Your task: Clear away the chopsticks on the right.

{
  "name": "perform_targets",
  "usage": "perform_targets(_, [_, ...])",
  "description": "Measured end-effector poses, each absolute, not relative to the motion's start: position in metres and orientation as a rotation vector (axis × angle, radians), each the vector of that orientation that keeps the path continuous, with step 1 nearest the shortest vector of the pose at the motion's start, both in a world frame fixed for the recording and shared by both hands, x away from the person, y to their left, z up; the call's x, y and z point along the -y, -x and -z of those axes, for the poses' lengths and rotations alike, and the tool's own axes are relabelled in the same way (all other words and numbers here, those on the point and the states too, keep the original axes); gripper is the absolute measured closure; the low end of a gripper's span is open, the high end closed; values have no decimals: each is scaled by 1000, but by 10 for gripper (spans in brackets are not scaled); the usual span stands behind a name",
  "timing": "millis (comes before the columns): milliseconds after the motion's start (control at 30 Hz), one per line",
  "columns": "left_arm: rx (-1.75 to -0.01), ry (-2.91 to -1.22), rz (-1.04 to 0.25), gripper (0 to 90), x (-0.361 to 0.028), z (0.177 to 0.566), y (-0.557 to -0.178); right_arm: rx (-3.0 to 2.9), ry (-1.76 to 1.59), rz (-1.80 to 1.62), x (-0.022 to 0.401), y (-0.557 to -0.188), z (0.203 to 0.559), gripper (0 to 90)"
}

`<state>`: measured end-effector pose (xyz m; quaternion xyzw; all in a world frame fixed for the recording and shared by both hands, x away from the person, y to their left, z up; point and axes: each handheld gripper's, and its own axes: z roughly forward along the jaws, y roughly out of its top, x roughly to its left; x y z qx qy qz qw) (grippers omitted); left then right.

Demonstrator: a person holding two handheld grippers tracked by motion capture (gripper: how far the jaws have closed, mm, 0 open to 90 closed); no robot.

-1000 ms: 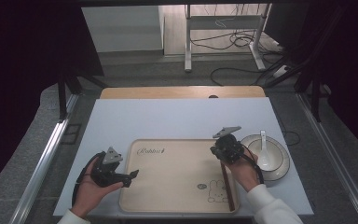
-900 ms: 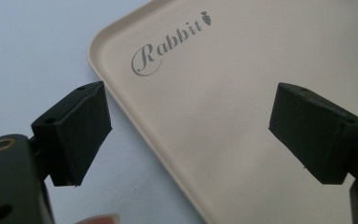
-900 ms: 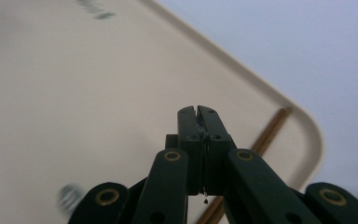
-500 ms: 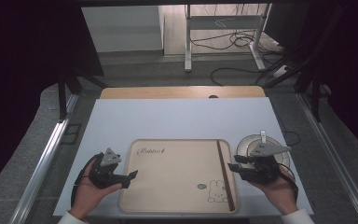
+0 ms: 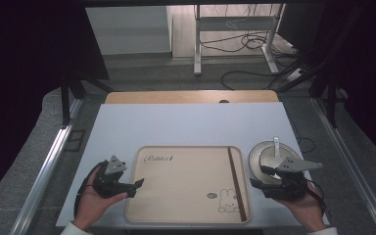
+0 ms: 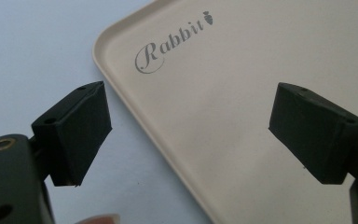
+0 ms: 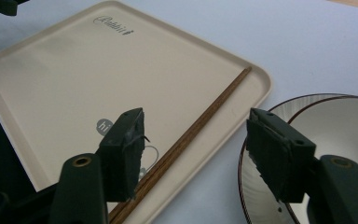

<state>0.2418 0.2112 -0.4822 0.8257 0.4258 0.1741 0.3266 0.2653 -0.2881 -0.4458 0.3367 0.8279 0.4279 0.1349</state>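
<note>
The left gripper (image 5: 138,184) is showing as a chunky black body topped by a grey three-cornered plate, with a black cable looping off its near left side. In the left gripper view its two jaws are ending in matte black, blocky pads (image 6: 77,130) with small holes in their upper faces, and a brass-coloured screw ring is sitting in the black arm at the near left. The right gripper (image 5: 257,176) is wearing the same black housing and grey plate. In its own view the dark pads (image 7: 123,151) are looking scuffed, and brass-ringed screw holes are marking both arms. White sleeve cuffs are edging both wrists at the near edge.
</note>
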Motion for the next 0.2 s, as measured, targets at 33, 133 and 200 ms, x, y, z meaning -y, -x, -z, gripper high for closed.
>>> perform_targets(33, [-1116,-2162,-456,130,-211,482,-242,-2397,-974,-1232,287,-265,446,359])
perform_targets(133, [-1117,-2162,-460,130,-212,482,-242,-2394,-966,-1234,287,-265,446,342])
perform_targets(200, [-1119,-2160,-464,130,-212,482,-242,-2393,-964,-1227,288,-265,446,329])
